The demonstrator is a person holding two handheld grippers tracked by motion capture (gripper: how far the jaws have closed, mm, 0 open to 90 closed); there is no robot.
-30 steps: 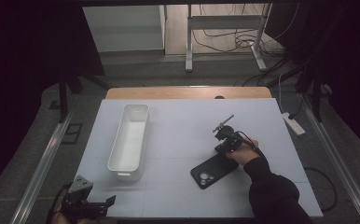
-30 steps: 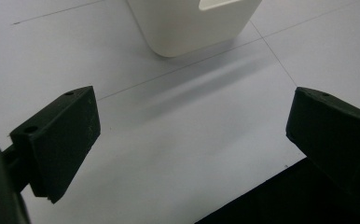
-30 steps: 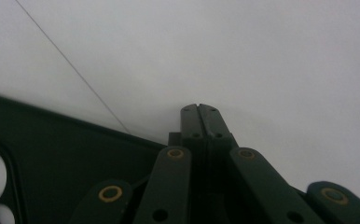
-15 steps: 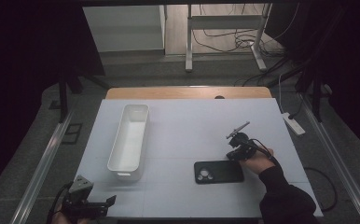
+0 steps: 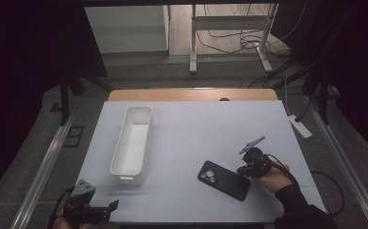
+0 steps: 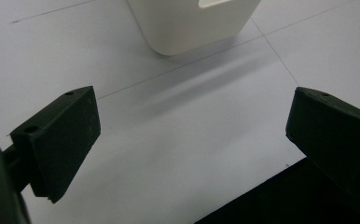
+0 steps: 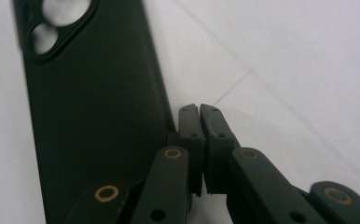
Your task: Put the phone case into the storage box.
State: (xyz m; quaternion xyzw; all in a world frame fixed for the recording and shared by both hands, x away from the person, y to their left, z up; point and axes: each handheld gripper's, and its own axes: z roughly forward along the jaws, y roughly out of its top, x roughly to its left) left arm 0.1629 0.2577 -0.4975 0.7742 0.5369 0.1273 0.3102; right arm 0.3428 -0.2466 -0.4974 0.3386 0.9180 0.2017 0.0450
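A black phone case (image 5: 222,180) with round camera holes lies flat on the white table (image 5: 196,129), right of the middle near the front. My right gripper (image 5: 245,170) is shut, its tips low at the case's right end. In the right gripper view the shut jaws (image 7: 199,112) hold nothing, and the long edge of the case (image 7: 94,116) runs along the left jaw. My left gripper (image 5: 107,210) rests open at the table's front left corner. In its own view my left gripper (image 6: 192,121) has bare tabletop between its jaws.
A long white bin (image 5: 133,143) stands empty left of the middle, its near end (image 6: 192,23) just ahead of my left gripper. A power strip (image 5: 299,127) lies on the floor past the right edge. Cables and a frame's legs (image 5: 191,47) stand beyond the far edge.
My right hand has slid to the right along the table, jaws staying shut. The phone case has swung round flat, from slanting up to the right to slanting down to the right. Left gripper unmoved.
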